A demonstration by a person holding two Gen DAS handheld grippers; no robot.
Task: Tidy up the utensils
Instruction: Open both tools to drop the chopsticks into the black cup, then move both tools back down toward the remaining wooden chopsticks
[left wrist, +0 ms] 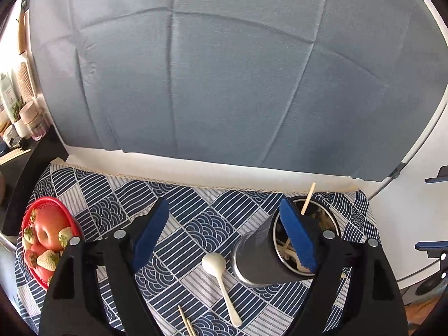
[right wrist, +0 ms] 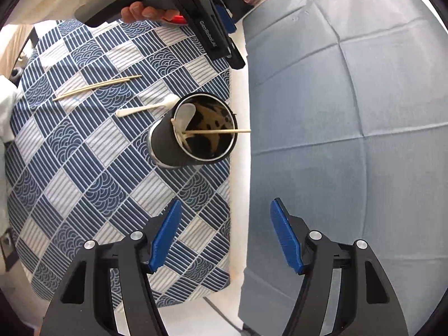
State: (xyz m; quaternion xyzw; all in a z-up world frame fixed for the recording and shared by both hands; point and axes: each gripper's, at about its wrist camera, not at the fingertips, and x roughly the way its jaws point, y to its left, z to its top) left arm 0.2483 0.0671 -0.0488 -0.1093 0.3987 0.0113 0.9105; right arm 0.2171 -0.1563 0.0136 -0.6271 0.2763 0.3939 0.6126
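A dark metal cup (right wrist: 173, 142) stands on the blue patterned cloth (right wrist: 84, 145) and holds a white spoon (right wrist: 186, 113) and a chopstick (right wrist: 221, 131). A second white spoon (left wrist: 221, 277) lies on the cloth beside the cup (left wrist: 260, 257), and it also shows in the right wrist view (right wrist: 145, 108). A pair of chopsticks (right wrist: 96, 86) lies further left. My left gripper (left wrist: 224, 238) is open above the cloth, its right finger in front of the cup. My right gripper (right wrist: 224, 238) is open and empty, above the cloth's edge, well short of the cup.
A red basket (left wrist: 30, 252) with an apple and strawberries sits at the cloth's left edge. A grey-blue sheet (left wrist: 224, 70) covers the surface behind the cloth. Jars and bottles (left wrist: 25, 117) stand at the far left. The left gripper's body (right wrist: 212, 30) and hand show in the right wrist view.
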